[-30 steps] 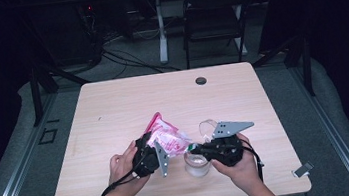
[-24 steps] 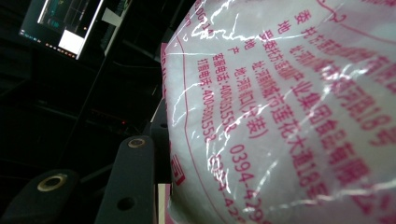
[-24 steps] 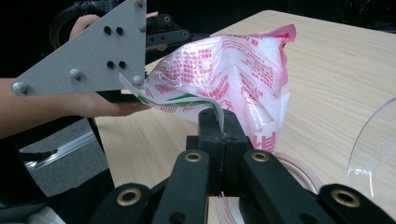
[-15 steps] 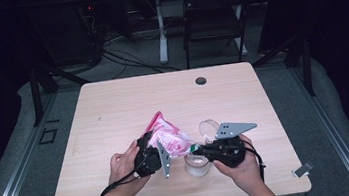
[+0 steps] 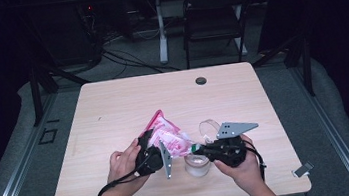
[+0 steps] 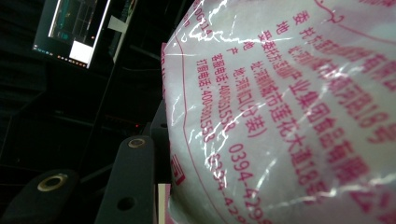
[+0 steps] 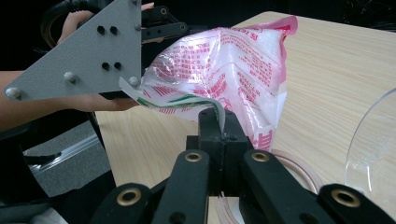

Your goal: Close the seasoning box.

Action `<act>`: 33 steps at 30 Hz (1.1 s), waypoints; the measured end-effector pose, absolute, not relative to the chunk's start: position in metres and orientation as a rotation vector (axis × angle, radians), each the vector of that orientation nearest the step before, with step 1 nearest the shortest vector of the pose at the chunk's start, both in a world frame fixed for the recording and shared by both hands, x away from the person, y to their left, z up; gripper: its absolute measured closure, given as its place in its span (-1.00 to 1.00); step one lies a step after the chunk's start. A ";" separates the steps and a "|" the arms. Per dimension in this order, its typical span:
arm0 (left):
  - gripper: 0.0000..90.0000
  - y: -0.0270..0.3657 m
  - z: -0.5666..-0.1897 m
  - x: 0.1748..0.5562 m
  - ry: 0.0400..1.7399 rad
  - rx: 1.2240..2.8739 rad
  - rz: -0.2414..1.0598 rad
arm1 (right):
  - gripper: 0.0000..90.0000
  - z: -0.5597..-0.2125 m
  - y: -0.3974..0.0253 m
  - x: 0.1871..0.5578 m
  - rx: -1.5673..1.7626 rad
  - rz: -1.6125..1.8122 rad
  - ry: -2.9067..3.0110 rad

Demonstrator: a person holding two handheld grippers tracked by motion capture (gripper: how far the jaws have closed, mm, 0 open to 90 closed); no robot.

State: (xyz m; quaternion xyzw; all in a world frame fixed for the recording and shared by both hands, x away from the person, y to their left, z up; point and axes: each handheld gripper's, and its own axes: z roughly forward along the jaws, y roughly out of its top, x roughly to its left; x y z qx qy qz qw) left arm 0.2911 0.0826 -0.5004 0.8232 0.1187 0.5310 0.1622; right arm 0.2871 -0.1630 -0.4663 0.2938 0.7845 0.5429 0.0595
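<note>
High view: both claws grip pink bag (image 5: 169, 136) w/ white powder above jar (image 5: 197, 164).

In the left gripper view we lose the bag (image 6: 289, 116) past the right and bottom edges, and it hides one jaw; in the high view its print is too small to read, and the clear cup (image 5: 197, 165) sits half under the right gripper (image 5: 195, 149)

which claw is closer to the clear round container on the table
Right. The right claw hangs just above the clear round plastic container, pinching a corner of the pink-printed plastic bag. The left claw holds the bag farther to the left of it.
</note>
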 end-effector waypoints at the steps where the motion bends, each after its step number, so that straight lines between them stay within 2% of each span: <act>1: 0.33 0.082 -0.500 0.291 0.337 2.353 1.515 | 1.00 -0.466 -0.163 0.287 0.887 1.643 2.377; 33: 0.33 0.075 -0.489 0.290 0.232 2.366 1.630 | 1.00 -0.465 -0.168 0.284 0.877 1.639 2.350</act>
